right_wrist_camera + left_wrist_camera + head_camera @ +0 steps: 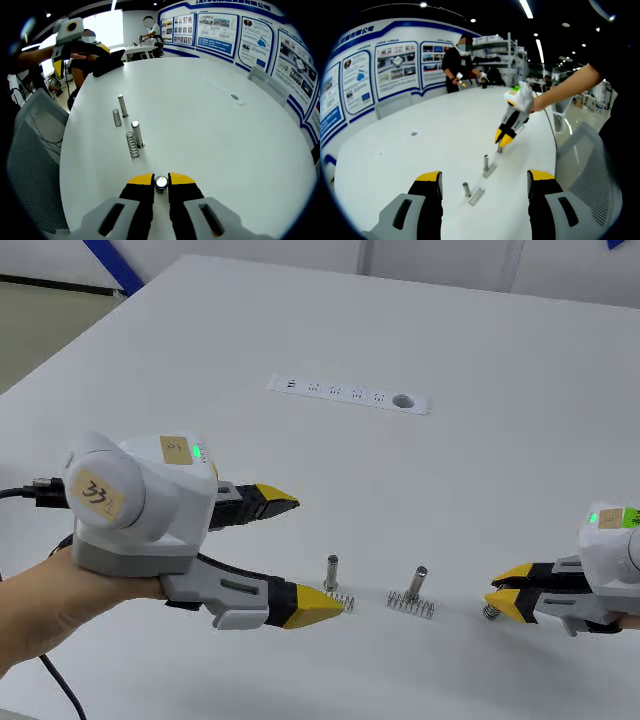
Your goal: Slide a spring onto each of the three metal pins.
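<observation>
Well, my right gripper (160, 182) has its fingers (141, 183) drawn together on the round head of the nearest pin (160, 184). In the head view a bit of coil seems to sit at that pin's foot, though I cannot tell whether it is a spring properly seated. My left gripper (300, 550) hangs with its fingers (318, 604) wide apart and holding nothing, just beside the far pin (331, 568). That pin and the middle pin (420, 579) stand upright and bare on the white surface (420, 470), each with a loose spring lying on its side at its base. The middle spring (410, 603) is right by its pin, and the far spring (342, 600) lies close under my lower left fingertip.

I judge these springs to be very light: thin, bouncy wire that would be easy to crush or kink if pinched hard, and apt to roll or skip away on this smooth surface. I would take one gently across its middle, leaving an open end clear to meet the pin's tip. The pins look like stiff, smooth and slippery metal, and might topple unless steadied, so a hold near the head seems sensible.
</observation>
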The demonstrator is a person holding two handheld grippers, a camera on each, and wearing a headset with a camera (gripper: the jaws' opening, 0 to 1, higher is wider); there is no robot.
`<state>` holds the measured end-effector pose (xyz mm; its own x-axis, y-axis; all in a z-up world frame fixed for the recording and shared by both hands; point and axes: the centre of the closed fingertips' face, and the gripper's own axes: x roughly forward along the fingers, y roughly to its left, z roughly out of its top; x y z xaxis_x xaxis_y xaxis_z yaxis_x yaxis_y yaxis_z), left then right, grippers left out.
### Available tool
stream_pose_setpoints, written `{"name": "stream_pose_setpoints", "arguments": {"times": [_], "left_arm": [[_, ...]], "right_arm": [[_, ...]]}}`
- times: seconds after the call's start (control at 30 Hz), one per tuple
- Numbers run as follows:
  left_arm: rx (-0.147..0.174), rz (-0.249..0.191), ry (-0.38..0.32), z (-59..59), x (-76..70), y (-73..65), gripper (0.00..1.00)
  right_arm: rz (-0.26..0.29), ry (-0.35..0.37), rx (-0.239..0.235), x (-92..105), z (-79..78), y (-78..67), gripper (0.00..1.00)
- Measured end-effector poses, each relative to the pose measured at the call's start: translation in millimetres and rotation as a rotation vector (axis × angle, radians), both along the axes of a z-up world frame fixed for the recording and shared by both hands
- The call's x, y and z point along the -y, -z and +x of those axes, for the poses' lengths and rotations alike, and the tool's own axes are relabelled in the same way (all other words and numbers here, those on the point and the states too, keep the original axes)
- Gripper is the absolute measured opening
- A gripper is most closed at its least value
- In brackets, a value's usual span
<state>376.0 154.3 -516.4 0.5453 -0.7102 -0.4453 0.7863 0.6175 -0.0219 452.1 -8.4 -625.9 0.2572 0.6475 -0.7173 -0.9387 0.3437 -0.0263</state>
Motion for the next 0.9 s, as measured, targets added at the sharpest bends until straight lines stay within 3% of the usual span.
{"name": "stream_pose_setpoints", "arguments": {"times": [0.3, 0.47, 0.67, 0.9], "left_arm": [[0.004, 0.001, -0.005, -0.7, -2.8, -1.4, 0.71], [0.004, -0.005, -0.011, -1.3, -3.4, -1.7, 0.70], [0.003, -0.020, -0.005, -1.3, 4.0, -2.3, 0.70], [0.010, -0.029, -0.007, 0.7, 5.0, -5.1, 0.70]], "right_arm": [[-0.008, 0.016, -0.003, 1.3, 1.7, 0.3, 0.12], [0.017, 0.031, 0.022, -2.5, 2.5, -14.3, 0.17], [0.039, -0.021, 0.039, -22.8, -5.5, -31.6, 0.18], [0.013, -0.089, 0.033, -42.5, -15.4, -17.2, 0.20]]}}
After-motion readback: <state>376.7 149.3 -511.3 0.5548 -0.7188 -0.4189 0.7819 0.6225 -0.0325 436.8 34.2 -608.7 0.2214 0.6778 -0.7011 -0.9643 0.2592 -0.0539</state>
